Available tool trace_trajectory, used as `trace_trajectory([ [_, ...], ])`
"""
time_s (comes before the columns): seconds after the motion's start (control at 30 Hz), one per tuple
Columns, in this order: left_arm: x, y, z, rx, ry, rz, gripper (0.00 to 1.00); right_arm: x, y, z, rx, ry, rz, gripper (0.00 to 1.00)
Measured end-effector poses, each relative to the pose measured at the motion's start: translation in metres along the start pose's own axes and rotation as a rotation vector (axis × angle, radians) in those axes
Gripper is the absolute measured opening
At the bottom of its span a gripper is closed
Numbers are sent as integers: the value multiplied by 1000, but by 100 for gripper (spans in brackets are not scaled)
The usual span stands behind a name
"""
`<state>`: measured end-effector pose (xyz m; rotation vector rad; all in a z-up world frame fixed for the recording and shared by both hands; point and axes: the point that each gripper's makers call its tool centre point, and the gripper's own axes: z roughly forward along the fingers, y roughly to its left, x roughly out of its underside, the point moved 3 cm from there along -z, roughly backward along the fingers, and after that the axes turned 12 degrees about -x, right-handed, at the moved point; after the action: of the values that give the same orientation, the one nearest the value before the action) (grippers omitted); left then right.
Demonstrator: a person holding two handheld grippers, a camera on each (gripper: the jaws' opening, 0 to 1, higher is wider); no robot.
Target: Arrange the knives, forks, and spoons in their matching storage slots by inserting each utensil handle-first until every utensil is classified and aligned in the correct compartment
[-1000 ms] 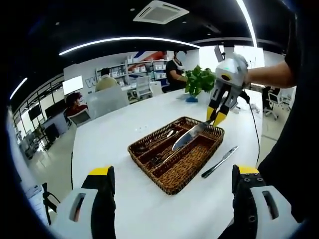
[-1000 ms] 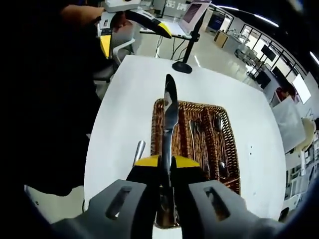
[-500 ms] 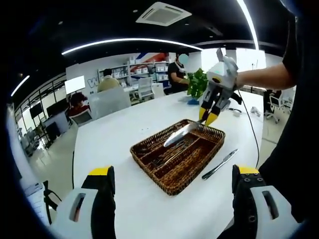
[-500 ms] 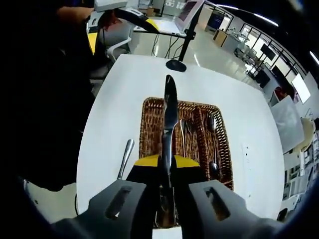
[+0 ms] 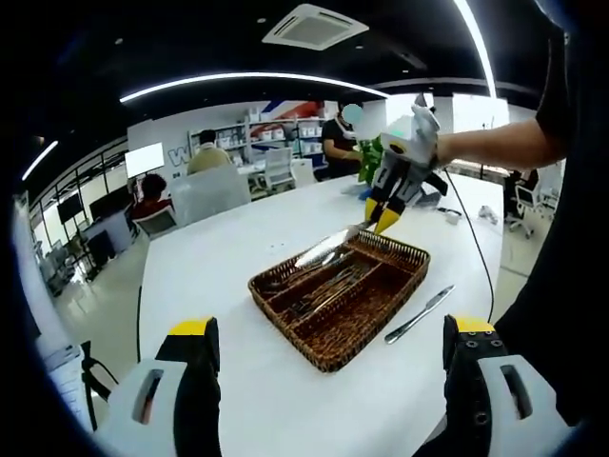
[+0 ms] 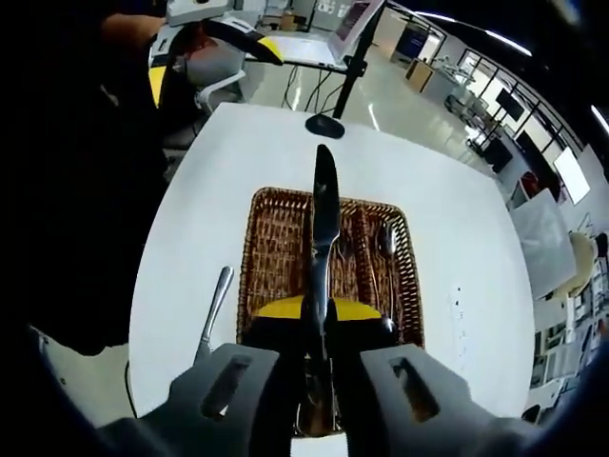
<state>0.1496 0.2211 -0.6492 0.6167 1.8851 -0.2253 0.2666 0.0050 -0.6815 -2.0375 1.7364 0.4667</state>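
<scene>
Right claw (image 6: 314, 307) clenched on a table knife (image 6: 324, 221) by the handle, blade pointing forward, held in the air above the far end of the wicker tray (image 5: 381, 303) — not touching it. Tray sits on the white surface (image 5: 238, 257); forks and spoons (image 6: 385, 243) lie in its slots. A second knife (image 5: 419, 312) rests on the surface just beside the tray. Left claw (image 5: 328, 357) released, jaws wide apart, holding nothing.
</scene>
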Motion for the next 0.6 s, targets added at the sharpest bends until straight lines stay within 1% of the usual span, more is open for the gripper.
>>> trace_trajectory([
  [0.1, 1, -1, -1, 2, 2, 12, 100, 1, -3, -1, 2, 1, -2, 6],
  [0.2, 2, 0, -2, 1, 2, 2, 100, 4, -3, 0, -4, 2, 5, 6],
  [0.3, 4, 1, -2, -4, 5, -5, 100, 7, -3, 3, -6, 8, 8, 6],
  [0.6, 3, 3, 0, -13, 7, -10, 100, 16, -1, 17, -7, 13, 19, 6],
])
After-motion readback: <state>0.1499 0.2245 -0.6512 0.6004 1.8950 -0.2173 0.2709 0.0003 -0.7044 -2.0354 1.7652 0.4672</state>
